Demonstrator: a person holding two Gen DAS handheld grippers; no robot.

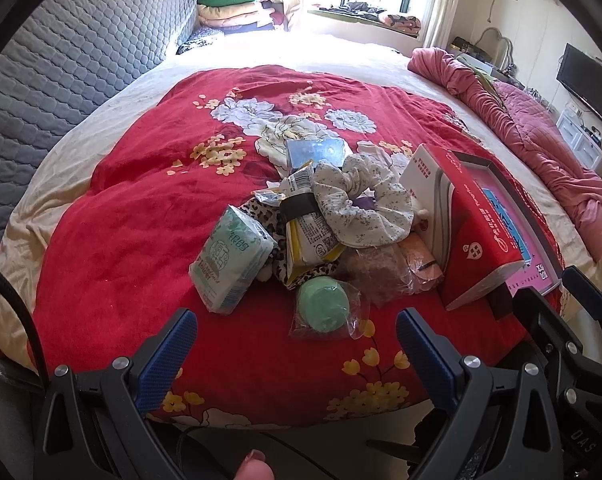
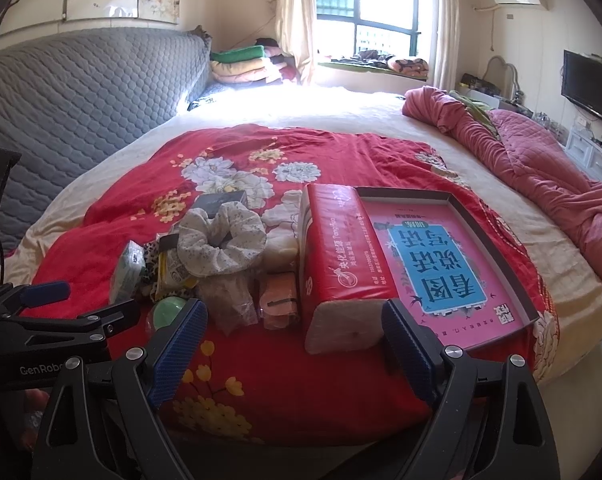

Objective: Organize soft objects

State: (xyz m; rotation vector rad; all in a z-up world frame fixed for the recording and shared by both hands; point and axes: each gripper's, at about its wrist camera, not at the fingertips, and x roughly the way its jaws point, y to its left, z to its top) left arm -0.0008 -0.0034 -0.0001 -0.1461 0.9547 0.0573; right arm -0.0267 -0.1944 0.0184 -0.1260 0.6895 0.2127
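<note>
A pile of soft items lies on the red floral blanket [image 1: 149, 208]: a green tissue pack [image 1: 231, 258], a floral scrunchie [image 1: 361, 204], a green puff in clear wrap [image 1: 325, 308], a yellow packet [image 1: 309, 236] and a crinkled clear bag [image 1: 377, 272]. To the right, a red tissue pack [image 2: 337, 264] leans on the edge of a box lid with a pink and blue picture [image 2: 441, 256]. My left gripper [image 1: 297, 344] is open just short of the green puff. My right gripper [image 2: 293, 340] is open in front of the red tissue pack, holding nothing.
The round bed has a grey quilted headboard [image 2: 81, 96] at the left and a bunched pink quilt [image 2: 541, 168] at the right. Folded blankets [image 2: 245, 64] sit by the window. A television [image 2: 589, 84] hangs on the right wall.
</note>
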